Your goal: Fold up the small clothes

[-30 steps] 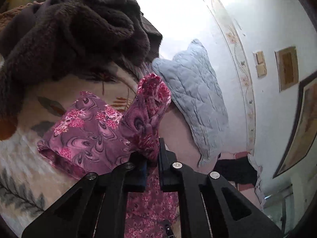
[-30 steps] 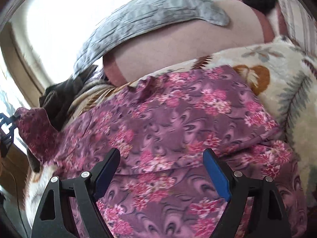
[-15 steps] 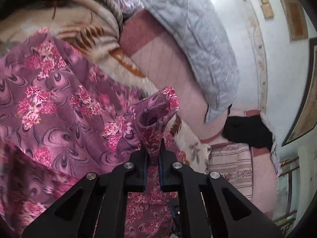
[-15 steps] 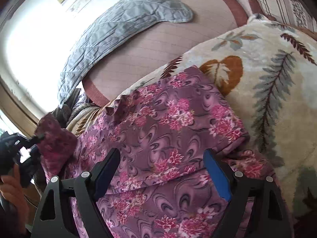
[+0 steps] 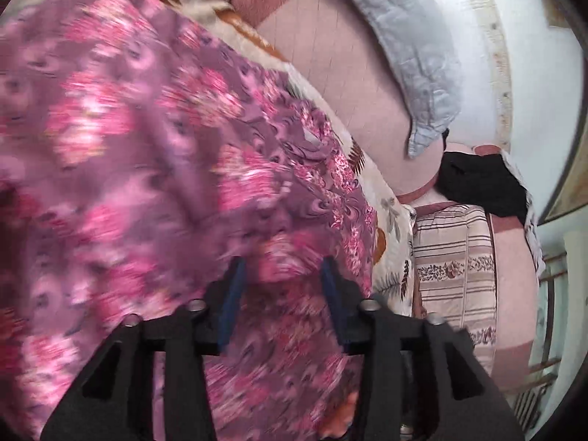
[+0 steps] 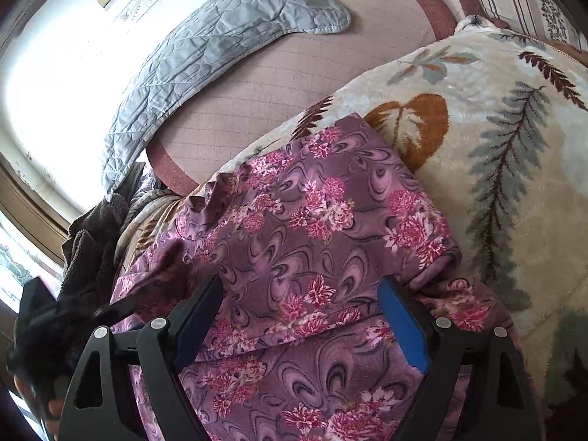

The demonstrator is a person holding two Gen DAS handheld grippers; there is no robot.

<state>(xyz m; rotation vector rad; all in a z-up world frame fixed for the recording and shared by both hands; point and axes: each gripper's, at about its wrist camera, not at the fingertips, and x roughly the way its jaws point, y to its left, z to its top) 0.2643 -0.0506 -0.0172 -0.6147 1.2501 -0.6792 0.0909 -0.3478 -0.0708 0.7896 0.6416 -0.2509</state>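
Note:
A purple garment with pink flowers (image 6: 312,228) lies partly folded on a cream leaf-print blanket (image 6: 514,154). It fills the left wrist view (image 5: 147,169), blurred by motion. My left gripper (image 5: 281,275) is open just above the cloth, holding nothing. It shows at the left edge of the right wrist view (image 6: 117,305). My right gripper (image 6: 299,305) is open wide and empty, low over the garment's folded edge.
A grey quilted pillow (image 6: 220,36) lies on a pink sheet (image 6: 294,73) behind the blanket. A dark brown fleece pile (image 6: 95,242) sits at the left. A striped cushion (image 5: 452,257) and a black cloth (image 5: 477,183) lie beyond the blanket's edge.
My left gripper carried a corner of the garment across it, then opened and let it go. The corner now lies on the garment. My right gripper stayed open over the cloth.

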